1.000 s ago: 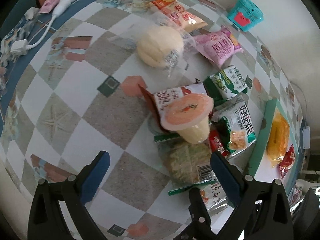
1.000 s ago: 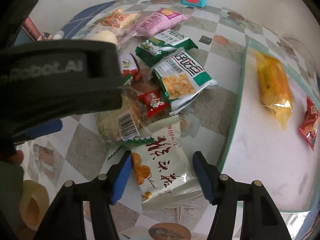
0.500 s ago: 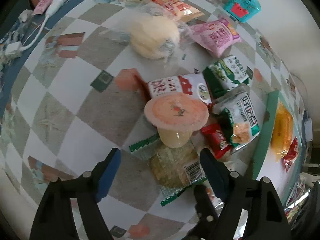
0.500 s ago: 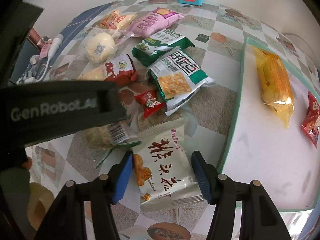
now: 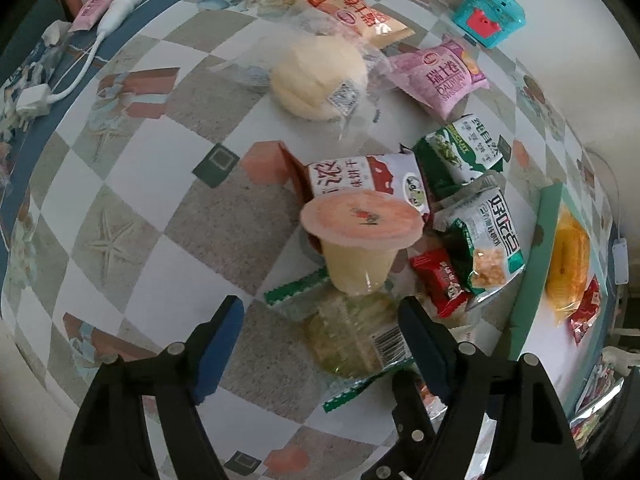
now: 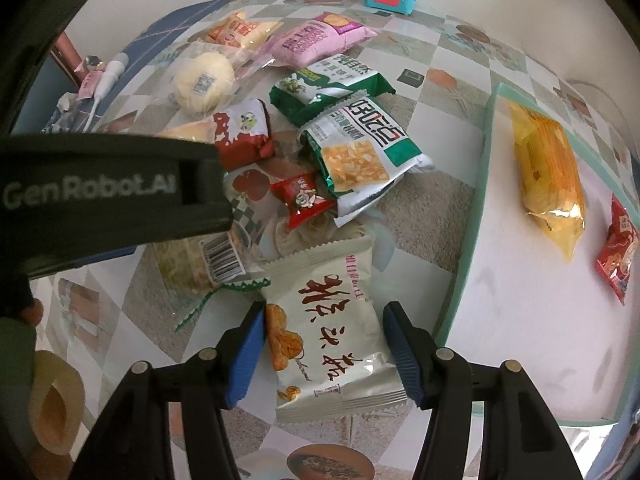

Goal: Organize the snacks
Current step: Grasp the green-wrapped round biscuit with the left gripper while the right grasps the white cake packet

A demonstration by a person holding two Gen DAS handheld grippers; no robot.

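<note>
My left gripper points down at the snack pile, open. A clear packet with green zigzag ends and a barcode lies between its blue pads; only the right pad is near it. Just beyond stands a jelly cup with an orange lid. My right gripper is shut on a white snack packet with red characters, both pads against its long edges. To the right lies a white tray with a teal rim, holding a yellow packet and a red one.
Loose snacks crowd the checked tablecloth: a wrapped cream bun, pink, orange, green and red-white packets, a small red candy. A teal toy box stands by the wall. The left gripper's black housing blocks the right view's left side.
The left gripper's jaws have narrowed and now straddle the clear packet. The jelly cup, tilted before, now looks upright. The right gripper and its white packet have hardly shifted.
</note>
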